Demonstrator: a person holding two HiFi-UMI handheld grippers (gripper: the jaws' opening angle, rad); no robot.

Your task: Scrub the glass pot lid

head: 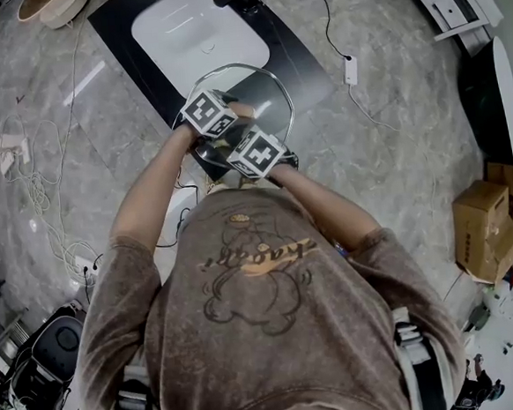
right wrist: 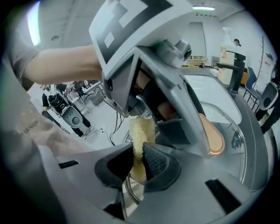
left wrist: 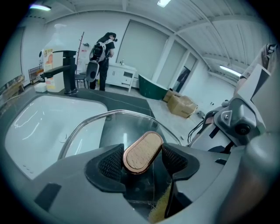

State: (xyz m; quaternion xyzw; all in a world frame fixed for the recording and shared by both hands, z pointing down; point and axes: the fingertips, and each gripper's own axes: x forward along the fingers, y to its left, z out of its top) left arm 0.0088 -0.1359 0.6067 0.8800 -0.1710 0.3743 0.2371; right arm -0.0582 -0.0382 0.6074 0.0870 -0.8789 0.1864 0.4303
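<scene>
The right gripper [right wrist: 136,164] is pinched tight on a yellow sponge [right wrist: 141,131] at the near edge of the glass pot lid [left wrist: 127,124]. Just past it, the left gripper [left wrist: 142,161] has its jaws wide but pressed on the lid's wooden knob [left wrist: 143,151], and the sink [left wrist: 43,118] lies beyond. The scrub will likely go best with the knob held steady and the sponge swept flat across the glass, rim included.
</scene>
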